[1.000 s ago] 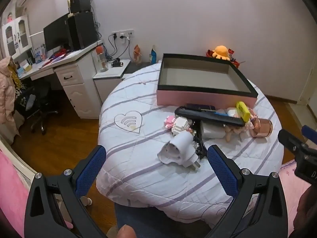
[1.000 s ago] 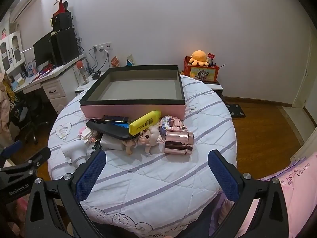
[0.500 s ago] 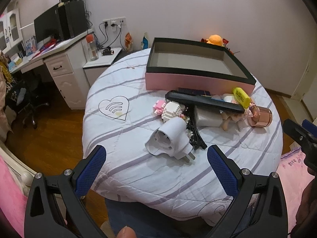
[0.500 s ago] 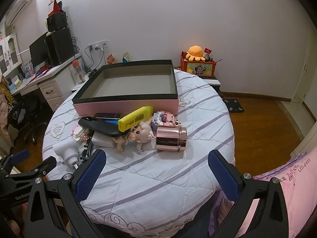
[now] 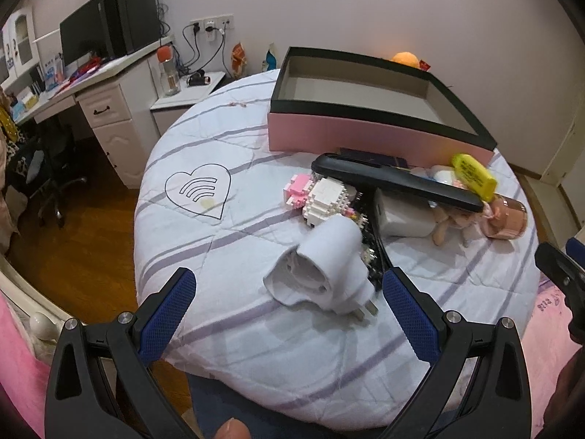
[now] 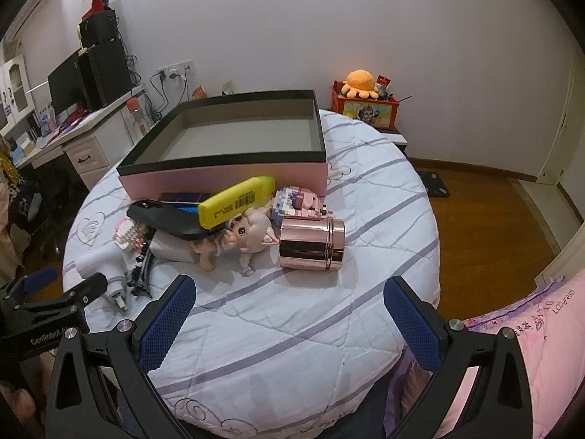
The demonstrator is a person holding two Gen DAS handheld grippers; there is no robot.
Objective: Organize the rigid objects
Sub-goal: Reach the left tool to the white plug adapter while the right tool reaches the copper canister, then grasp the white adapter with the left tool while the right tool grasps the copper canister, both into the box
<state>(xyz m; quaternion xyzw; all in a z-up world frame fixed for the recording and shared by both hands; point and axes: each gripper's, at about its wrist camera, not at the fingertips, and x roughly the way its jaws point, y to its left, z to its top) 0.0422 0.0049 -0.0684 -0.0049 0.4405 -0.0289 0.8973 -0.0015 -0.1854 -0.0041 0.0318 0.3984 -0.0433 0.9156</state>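
— Where did the plug adapter (image 5: pixel 325 267) lie?

— On the quilted table (image 5: pixel 226 241), prongs toward me, sockets facing left, between my left gripper (image 5: pixel 289 303) fingers, which stood wide apart, holding nothing.

— What crowded it?

— A black clip (image 5: pixel 376 252) and white brick model (image 5: pixel 325 201) touched it; the pink box (image 6: pixel 226 175) sat behind.

— Your right gripper (image 6: pixel 289 307)?

— Spread too, empty, before the copper tin (image 6: pixel 310 243). The left tool read "GenRobot".

Most of the orange plush octopus (image 5: pixel 405 58) is hidden behind the pink box (image 5: pixel 369 135), and a dark flat thing (image 6: pixel 184 197) in front of that box sits mostly buried under the yellow highlighter (image 6: pixel 237 201), can't tell what it is.
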